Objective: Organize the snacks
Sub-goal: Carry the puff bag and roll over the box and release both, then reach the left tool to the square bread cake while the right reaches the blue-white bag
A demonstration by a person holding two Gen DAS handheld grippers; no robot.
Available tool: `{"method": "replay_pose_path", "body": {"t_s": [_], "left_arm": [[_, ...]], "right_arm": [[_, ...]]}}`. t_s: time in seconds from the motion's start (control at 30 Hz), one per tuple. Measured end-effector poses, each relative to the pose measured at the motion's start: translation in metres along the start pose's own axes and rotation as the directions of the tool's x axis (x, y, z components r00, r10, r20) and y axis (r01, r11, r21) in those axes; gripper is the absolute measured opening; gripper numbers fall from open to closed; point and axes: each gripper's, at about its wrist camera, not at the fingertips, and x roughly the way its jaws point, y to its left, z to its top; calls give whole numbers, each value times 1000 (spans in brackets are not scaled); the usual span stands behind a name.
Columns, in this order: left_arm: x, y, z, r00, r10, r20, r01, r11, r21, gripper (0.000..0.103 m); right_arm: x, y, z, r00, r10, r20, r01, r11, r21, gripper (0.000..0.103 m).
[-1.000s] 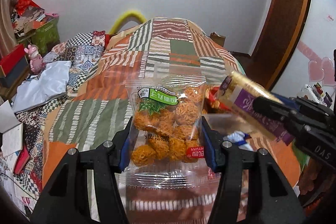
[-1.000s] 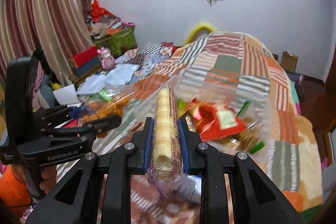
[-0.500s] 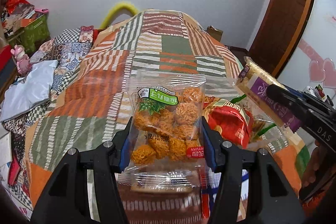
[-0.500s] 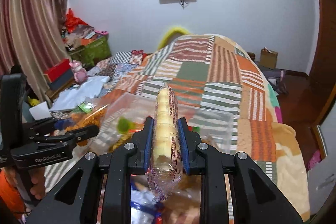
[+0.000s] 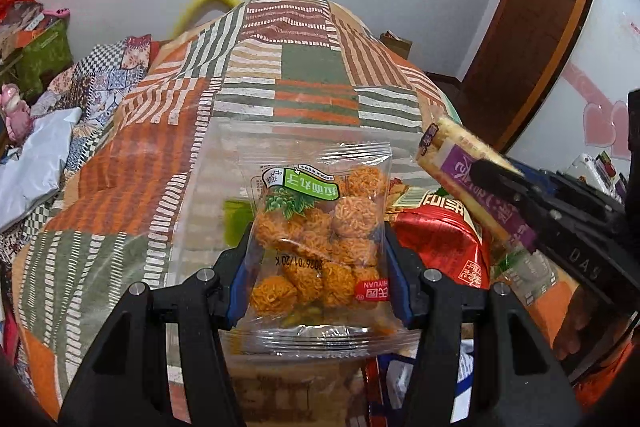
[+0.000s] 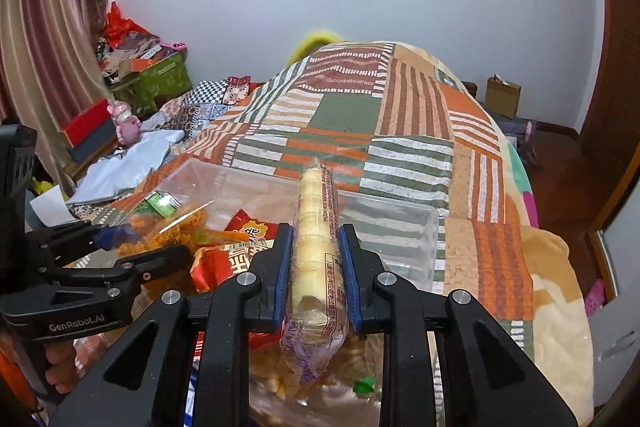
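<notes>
My left gripper [image 5: 316,263] is shut on a clear bag of orange noodle balls [image 5: 320,227] and holds it above a clear plastic bin [image 5: 208,187] on the bed. My right gripper [image 6: 316,255] is shut on a long roll of biscuits [image 6: 316,239] in purple-printed wrap, held over the same bin [image 6: 400,223]. The roll [image 5: 468,167] and right gripper also show at the right in the left wrist view. The left gripper [image 6: 132,247] shows at the left in the right wrist view. A red snack bag [image 5: 440,239] lies in the bin.
The bin sits on a patchwork quilt [image 5: 304,75] in orange, green and brown. Clutter, a pink toy [image 6: 124,119] and boxes stand at the left by a curtain. A wooden door [image 5: 532,39] is at the right. More wrapped snacks lie below my grippers.
Both grippers have moved forward and lower over the bin with their snacks still held. The red snack bag and bin wall have come into clearer view.
</notes>
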Motion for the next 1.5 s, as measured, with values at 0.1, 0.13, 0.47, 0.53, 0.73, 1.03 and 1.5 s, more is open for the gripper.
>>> {"method": "replay_pose_path", "body": {"t_s": [0.1, 0.13, 0.47, 0.53, 0.73, 1.03, 1.5], "left_arm": [[3, 4, 3, 1000, -1, -3, 1, 1000, -12, 56], [5, 4, 3, 1000, -1, -7, 1, 1000, -14, 56], [2, 9, 0, 1000, 26, -10, -26, 999, -36, 57], [-2, 8, -1, 1000, 29, -7, -30, 999, -38, 59], [-20, 3, -3, 999, 39, 10, -38, 999, -23, 63], [-64, -12, -12, 996, 55, 66, -56, 998, 26, 71], [-92, -13, -55, 994, 96, 43, -99, 993, 69, 88]], "right_arm": [[5, 1, -1, 1000, -1, -10, 1, 1000, -3, 21], [6, 1, -1, 1000, -1, -13, 1, 1000, -4, 21], [3, 7, -1, 999, -19, -26, 18, 999, -34, 25], [-1, 8, -1, 999, -16, -28, 15, 999, -37, 29], [-18, 12, 1, 1000, -6, 7, 7, 999, -44, 45], [-49, 21, 0, 999, 13, 41, -11, 999, -48, 53], [-61, 31, -42, 996, 86, -29, -86, 996, 20, 72]]}}
